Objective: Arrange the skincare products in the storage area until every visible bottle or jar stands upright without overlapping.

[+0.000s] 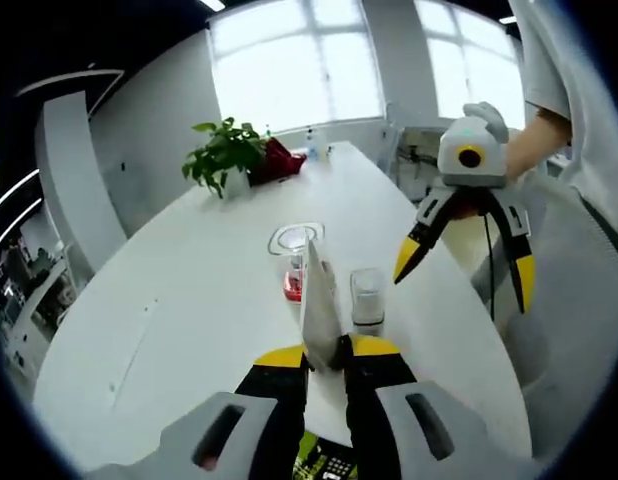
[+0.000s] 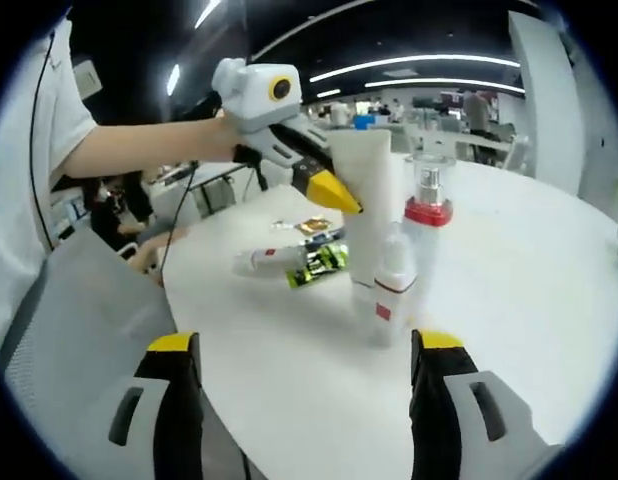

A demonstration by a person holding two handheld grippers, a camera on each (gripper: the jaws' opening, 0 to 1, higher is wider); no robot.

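Observation:
My left gripper (image 1: pixel 329 355) is shut on a tall white tube (image 1: pixel 317 298) that stands upright on the white table (image 1: pixel 179 300). Just right of the tube is a small clear jar with a white cap (image 1: pixel 367 297). Behind it stands a clear bottle with a red base (image 1: pixel 294 280). My right gripper (image 1: pixel 464 265) hangs open in the air to the right, held by a person's hand. In the right gripper view, the right gripper (image 2: pixel 307 345) is open with nothing between its jaws. In front of it are the white tube (image 2: pixel 364 200), a small white bottle (image 2: pixel 394 290) and the red-collared clear bottle (image 2: pixel 427 210). The left gripper (image 2: pixel 329 190) grips the tube.
A smaller white tube (image 2: pixel 264 262), a green sachet (image 2: pixel 317 265) and another packet (image 2: pixel 314 226) lie flat on the table behind the group. A potted plant (image 1: pixel 227 155) and a red object (image 1: pixel 279 158) stand at the table's far end. A person stands close to the table edge.

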